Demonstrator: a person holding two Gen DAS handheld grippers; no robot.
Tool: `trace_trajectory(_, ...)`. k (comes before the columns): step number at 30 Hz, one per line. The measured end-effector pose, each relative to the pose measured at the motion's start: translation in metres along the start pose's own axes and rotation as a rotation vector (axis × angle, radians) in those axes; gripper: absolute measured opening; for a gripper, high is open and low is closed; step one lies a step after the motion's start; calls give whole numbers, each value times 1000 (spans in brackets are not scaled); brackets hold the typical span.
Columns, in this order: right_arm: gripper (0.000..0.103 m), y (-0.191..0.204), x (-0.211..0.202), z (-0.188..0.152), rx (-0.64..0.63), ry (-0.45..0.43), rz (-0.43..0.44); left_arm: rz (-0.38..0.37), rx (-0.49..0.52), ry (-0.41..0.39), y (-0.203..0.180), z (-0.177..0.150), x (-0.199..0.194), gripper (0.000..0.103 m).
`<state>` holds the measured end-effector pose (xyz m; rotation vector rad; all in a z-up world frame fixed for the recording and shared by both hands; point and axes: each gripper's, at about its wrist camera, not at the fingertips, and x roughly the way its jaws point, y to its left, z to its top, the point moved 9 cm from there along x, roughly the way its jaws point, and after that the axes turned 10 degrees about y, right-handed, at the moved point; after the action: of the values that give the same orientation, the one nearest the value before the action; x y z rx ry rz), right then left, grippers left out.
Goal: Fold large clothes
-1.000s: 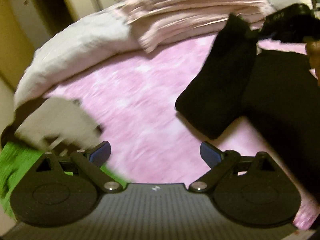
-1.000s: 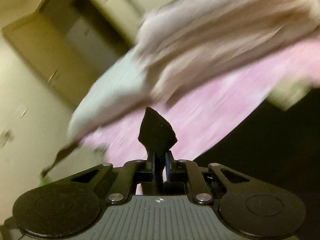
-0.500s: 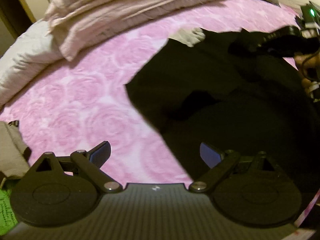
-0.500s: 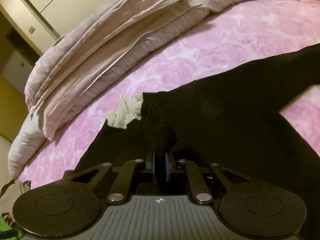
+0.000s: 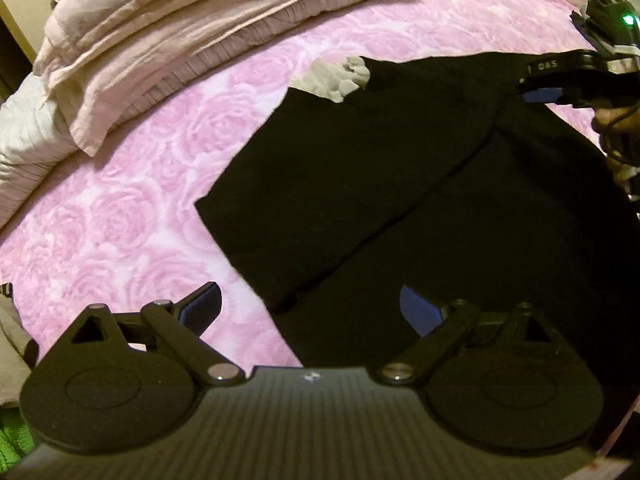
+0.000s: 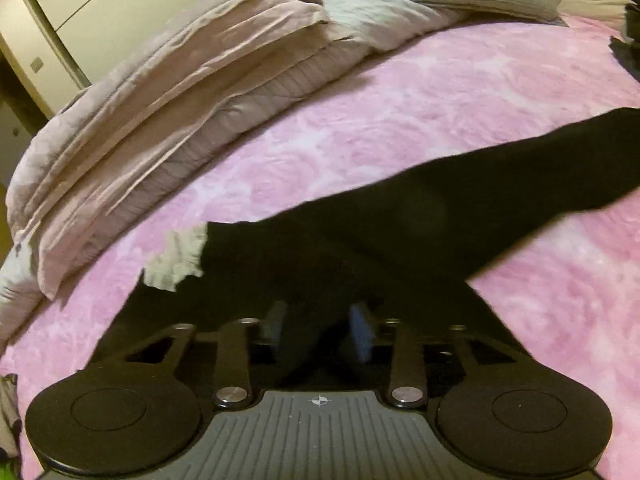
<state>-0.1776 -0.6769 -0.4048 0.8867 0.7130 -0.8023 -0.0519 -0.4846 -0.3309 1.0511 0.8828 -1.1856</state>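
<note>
Pink rosy bedding [image 5: 120,208] lies under a black garment [image 5: 400,184]. One sleeve is folded over. Right gripper [image 6: 320,330], low on it, sits partly apart; left gripper [image 5: 310,304] waits wide apart, to fold next

light: dim, warm yellowish indoor cast | my views: fisheye bends the edges, corners go dark | black garment [image 5: 400,184] swallows detail, folds barely show | my right claw [image 6: 320,332] fingers softly blurred | green lamp glare at the left view's right edge
</note>
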Motion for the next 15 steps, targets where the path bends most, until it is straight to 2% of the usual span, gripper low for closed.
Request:
trace_trajectory(3, 45, -15, -4, -3, 6, 25, -18, -12, 8, 6, -10, 7, 8, 94)
trace_trajectory(7, 46, -61, -18, 5, 25, 33, -84, -20, 35, -9, -30, 30, 15, 94)
trace_trajectory(10, 47, -113, -32, 25, 68, 19, -148, -33, 47, -25, -50, 54, 22, 94)
trace_trajectory(15, 47, -220, -52, 68, 216, -42, -232, -43, 65, -37, -93, 99, 40, 94)
